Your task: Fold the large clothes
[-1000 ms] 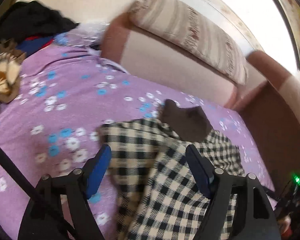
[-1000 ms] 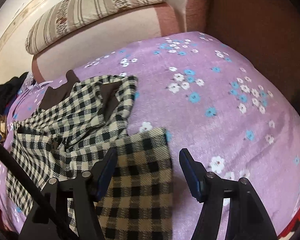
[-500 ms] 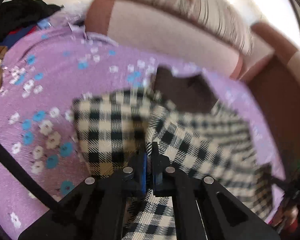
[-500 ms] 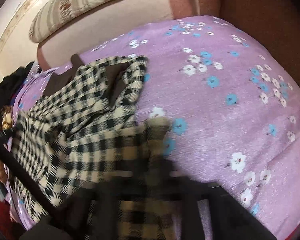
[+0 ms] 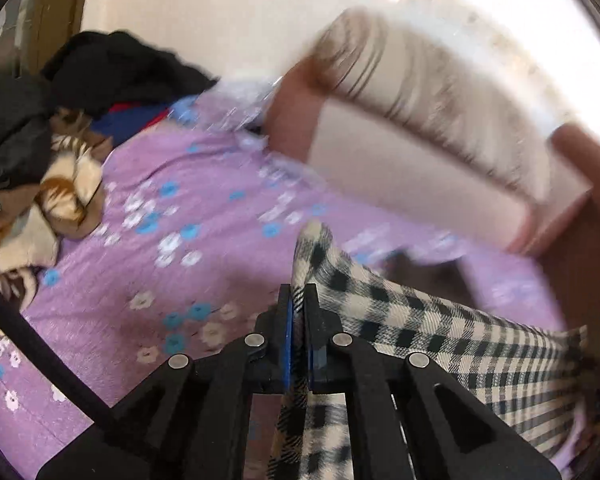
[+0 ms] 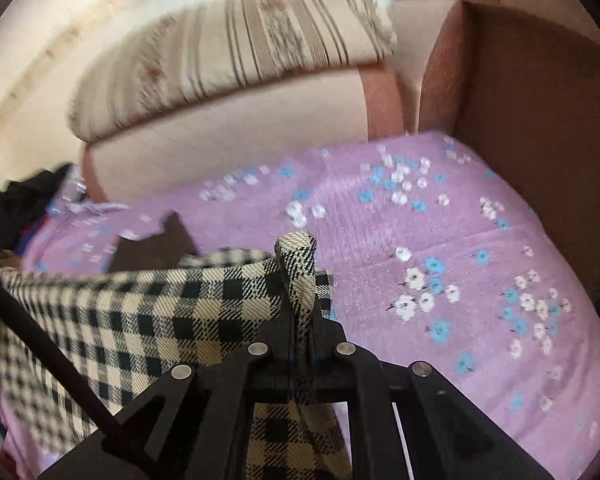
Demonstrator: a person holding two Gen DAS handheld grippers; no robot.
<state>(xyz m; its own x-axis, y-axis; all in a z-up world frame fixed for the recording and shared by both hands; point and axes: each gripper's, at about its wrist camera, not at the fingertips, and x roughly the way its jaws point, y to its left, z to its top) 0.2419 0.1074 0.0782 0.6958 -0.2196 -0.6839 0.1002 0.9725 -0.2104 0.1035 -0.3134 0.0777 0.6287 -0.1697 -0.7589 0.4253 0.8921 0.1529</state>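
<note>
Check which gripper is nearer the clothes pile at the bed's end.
Left. The left gripper has the clothes pile just ahead-left; the right gripper sees it far off at left.

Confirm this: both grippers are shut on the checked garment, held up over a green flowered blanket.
Not quite: the blanket is purple with white and blue flowers, not green, as the right wrist view shows. The rest holds: the left gripper and right gripper are each shut on the checked garment, held above it.

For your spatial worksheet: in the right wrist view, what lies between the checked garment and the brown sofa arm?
Only the purple flowered blanket lies between checked garment and sofa arm.
</note>
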